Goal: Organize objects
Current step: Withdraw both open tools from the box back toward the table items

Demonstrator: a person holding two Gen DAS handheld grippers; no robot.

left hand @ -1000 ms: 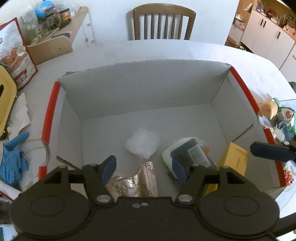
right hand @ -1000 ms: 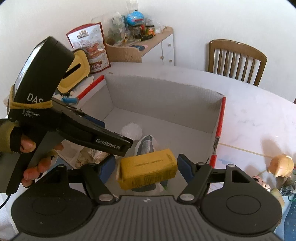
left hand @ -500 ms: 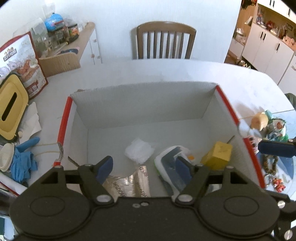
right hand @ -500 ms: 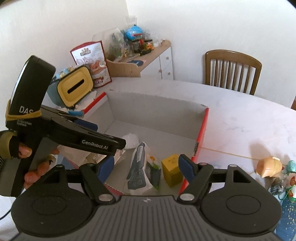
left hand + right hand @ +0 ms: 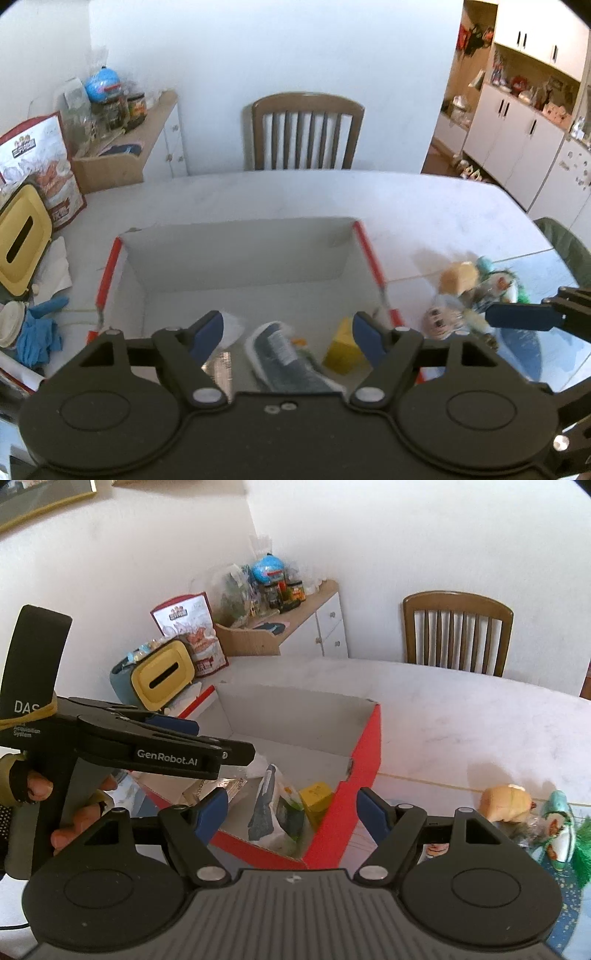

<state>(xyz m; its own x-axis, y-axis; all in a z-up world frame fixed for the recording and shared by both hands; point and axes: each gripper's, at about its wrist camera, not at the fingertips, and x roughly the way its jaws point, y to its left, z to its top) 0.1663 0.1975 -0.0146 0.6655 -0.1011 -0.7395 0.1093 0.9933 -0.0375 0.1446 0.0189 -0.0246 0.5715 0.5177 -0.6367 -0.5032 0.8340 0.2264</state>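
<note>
Two grippers, left (image 5: 287, 329) and right (image 5: 289, 809), hover above the worktop (image 5: 461, 716) with jaws released, grasping nothing. Inside the red-edged box (image 5: 364, 753) lie a yellow block (image 5: 316, 794) and a pouch (image 5: 271, 812).

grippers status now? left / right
Left gripper: open, holding nothing, above the box.
Right gripper: open, holding nothing; the yellow block lies in the box.

Yellow block (image 5: 316, 794) upright inside red-edged box (image 5: 364, 771), near right wall, beside grey-green pouch (image 5: 275, 814); toys (image 5: 469, 291) outside on surface (image 5: 424, 214).
</note>
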